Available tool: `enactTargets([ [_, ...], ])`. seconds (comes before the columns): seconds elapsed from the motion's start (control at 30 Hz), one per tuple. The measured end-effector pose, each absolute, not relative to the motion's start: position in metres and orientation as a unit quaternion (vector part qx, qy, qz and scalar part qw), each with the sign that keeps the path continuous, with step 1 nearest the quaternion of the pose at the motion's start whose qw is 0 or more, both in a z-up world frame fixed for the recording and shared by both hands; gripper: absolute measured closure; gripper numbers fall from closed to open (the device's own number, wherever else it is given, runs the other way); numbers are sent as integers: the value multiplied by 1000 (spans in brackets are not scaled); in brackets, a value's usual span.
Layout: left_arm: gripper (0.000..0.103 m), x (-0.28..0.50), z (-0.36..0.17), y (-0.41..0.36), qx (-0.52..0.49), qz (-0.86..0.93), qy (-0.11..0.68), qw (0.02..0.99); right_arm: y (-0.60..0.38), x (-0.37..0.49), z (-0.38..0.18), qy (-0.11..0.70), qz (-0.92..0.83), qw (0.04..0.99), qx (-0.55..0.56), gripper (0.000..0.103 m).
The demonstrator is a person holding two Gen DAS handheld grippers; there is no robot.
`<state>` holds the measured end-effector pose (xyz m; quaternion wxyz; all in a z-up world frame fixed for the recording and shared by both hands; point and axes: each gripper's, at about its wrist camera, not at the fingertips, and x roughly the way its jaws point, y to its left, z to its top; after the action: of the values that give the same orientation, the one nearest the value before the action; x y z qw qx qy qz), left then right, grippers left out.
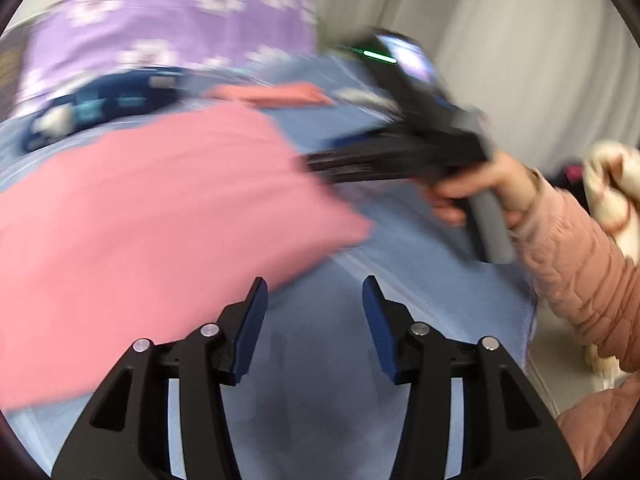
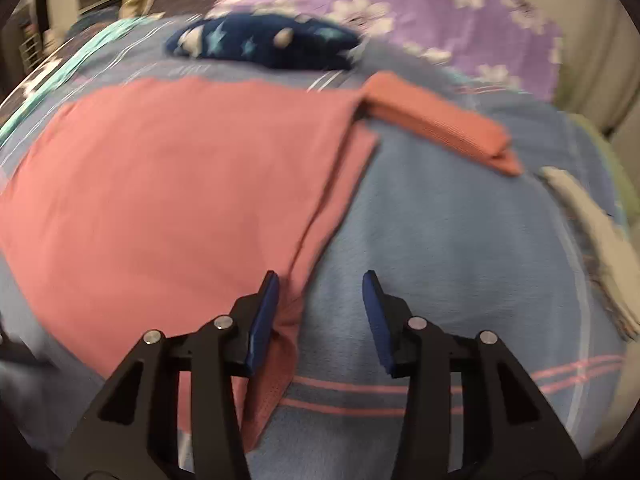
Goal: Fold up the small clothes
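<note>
A pink garment lies spread flat on the blue striped bed sheet, its right side folded over in a long edge. My right gripper hovers open at that edge. Its left finger is over the cloth and nothing is pressed between the pads. A small folded pink piece lies just beyond. In the left wrist view the same pink garment fills the left, blurred. My left gripper stands open above bare sheet, beside the garment's corner. A hand in a pink sleeve holds the right tool's grey handle.
A dark blue star-patterned cloth lies at the far side of the bed, in front of purple flowered bedding. A white strip runs along the right edge. A cream plush thing and a pale curtain stand to the right.
</note>
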<state>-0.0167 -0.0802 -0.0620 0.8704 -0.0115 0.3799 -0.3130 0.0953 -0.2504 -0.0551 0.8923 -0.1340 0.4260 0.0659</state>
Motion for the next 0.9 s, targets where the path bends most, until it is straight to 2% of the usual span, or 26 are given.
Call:
enactTargets([
  [0.13,53,-31,-58,39,-89,-176,354,914,-218,80,-20,391,106,905,-132,60],
  [0.27,53,-47,-70,143,-163,-49,348,922,-135,52,-5,352,189,899,-181,55],
  [0.37,67,-62,-82,190,-191,-7,351,917,-64,18,-16,328,258,877,-239,55],
  [0.53,69,-77,-93,219,-205,-6,347,915,40,-39,-54,295,339,833,-324,55],
  [0.77,66,-82,-103,239,-241,-26,342,908,102,-61,-114,211,242,818,-478,55],
  [0.8,63,-82,-104,240,-242,-30,341,908,104,-61,-115,197,230,819,-488,56],
  [0.87,62,-75,-100,241,-231,-41,342,910,114,-57,-118,180,205,819,-505,67],
  [0.9,62,-69,-97,240,-224,-43,344,911,117,-55,-120,176,199,820,-507,68],
])
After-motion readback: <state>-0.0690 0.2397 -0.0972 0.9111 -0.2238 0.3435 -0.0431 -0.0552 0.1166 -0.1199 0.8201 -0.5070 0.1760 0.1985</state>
